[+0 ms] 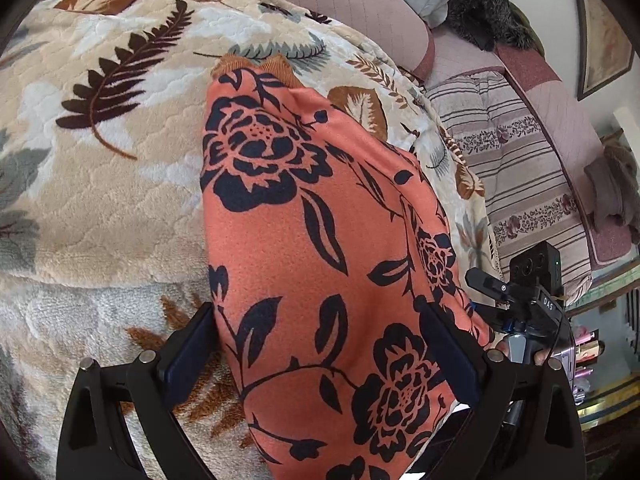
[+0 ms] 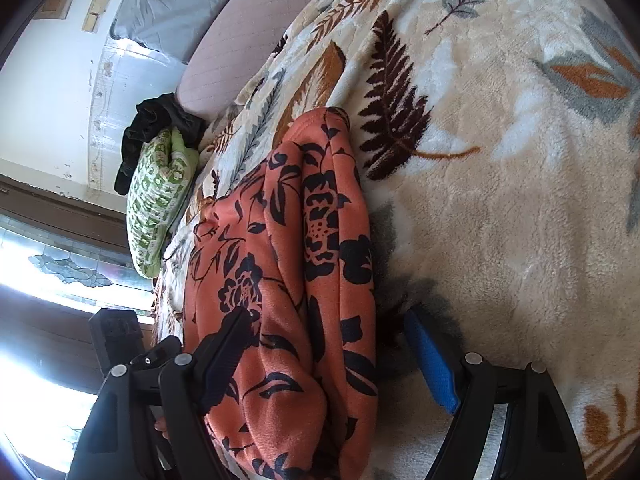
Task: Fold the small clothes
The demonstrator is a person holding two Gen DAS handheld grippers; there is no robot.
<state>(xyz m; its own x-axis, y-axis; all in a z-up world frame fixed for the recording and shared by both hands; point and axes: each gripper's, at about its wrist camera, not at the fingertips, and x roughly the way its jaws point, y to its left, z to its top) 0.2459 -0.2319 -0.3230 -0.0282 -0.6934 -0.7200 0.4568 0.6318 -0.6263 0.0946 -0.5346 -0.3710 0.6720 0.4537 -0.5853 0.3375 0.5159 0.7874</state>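
Observation:
An orange garment with black flower print [image 1: 320, 240] lies folded lengthwise on a leaf-patterned fleece blanket [image 1: 100, 180]. Its ribbed hem is at the far end. My left gripper [image 1: 320, 356] is open, its fingers [image 1: 188, 352] standing on either side of the garment's near end. In the right wrist view the same garment [image 2: 288, 280] lies bunched in long folds. My right gripper [image 2: 332, 356] is open around its near end, with the blue-padded finger [image 2: 432, 364] over the blanket [image 2: 500, 200]. The right gripper also shows in the left wrist view [image 1: 520, 300].
A striped floral mattress [image 1: 520, 168] and pink quilted cushions [image 1: 360, 8] lie beyond the blanket. A green patterned pillow [image 2: 156, 200] and dark clothing [image 2: 156, 128] sit at the bed's far edge. A bright window fills the right wrist view's left side.

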